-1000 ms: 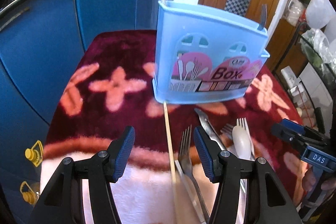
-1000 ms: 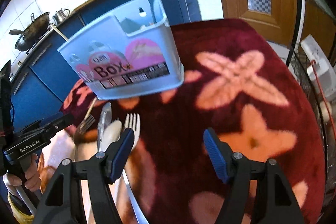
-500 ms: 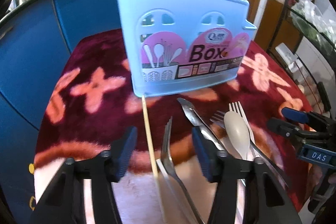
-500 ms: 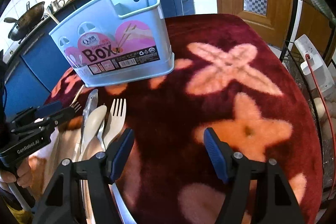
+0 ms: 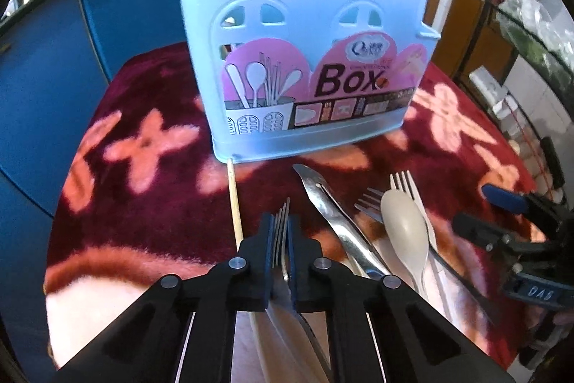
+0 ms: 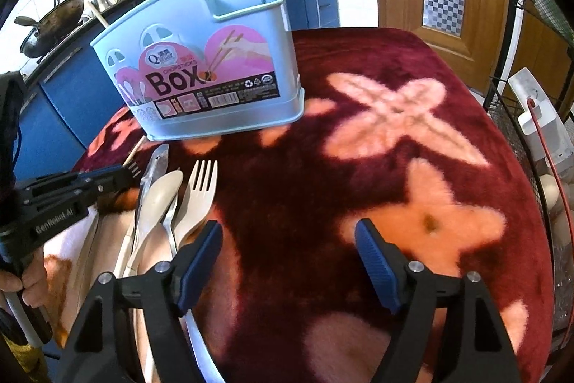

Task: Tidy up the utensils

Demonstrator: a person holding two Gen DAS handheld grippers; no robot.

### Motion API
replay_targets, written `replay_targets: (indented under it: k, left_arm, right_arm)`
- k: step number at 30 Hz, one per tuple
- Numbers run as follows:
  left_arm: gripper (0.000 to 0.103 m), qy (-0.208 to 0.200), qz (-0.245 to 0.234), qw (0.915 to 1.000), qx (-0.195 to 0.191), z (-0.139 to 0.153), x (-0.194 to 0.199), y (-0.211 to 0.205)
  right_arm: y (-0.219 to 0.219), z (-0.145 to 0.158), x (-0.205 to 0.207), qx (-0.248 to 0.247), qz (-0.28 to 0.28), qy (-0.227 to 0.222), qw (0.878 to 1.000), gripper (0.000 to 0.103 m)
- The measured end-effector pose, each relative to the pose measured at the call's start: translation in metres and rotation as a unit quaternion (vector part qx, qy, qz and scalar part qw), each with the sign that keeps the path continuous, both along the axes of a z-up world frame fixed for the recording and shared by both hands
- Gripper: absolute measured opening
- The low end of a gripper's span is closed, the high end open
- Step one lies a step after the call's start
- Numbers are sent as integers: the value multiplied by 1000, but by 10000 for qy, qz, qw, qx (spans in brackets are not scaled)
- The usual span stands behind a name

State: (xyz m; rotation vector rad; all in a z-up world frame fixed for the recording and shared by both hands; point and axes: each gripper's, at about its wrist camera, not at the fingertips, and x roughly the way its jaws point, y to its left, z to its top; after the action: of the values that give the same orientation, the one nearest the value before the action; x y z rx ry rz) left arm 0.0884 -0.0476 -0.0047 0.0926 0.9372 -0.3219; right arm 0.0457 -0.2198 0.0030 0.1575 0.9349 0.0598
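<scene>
Jaws of the left gripper, having just closed, pinch a metal fork pointing tines-first toward the blue utensil box straight ahead, while the right gripper, just opened wider, stands empty beside the remaining cutlery.

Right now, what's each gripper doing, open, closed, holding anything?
Left gripper: just closed on the metal fork.
Right gripper: open, holding nothing, jaws just widened.
</scene>
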Motion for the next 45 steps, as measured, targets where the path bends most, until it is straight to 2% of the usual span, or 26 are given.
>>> replay_targets:
  k: [6,13,17,21,25,31,36,45]
  left_arm:
    - [5,-91,162,9990,-417,9,-4,15]
    - [4,-461,346,9950,-814,31,-16,35]
    - [4,-660,424,9926,-927,44,-22,47]
    - [4,-790,494,9902,-1040,52,-29,61]
    - [3,-852,563,9885,-1111,55,-34,71]
    - [3,-861,624,9874,-1172,54,-39,80]
    - [3,-874,633,9861,-1267,54,-42,86]
    - [3,-930,572,9836,-1432,55,-44,90]
  right_arm:
    - [1,-1,2,62,69,48,9999,89]
    - [5,-3,4,-21,144,201,9997,95]
    - [10,-2,6,-155,126,306,9993,95]
    - [11,8,2,-74,15,283,9996,82]
    - [11,17,-3,278,-75,243,9993,63]
    - [31,26,-6,547,133,224,9982,41]
    - [49,28,-9,817,369,330,9954,38]
    - [68,19,3,829,519,527,9938,33]
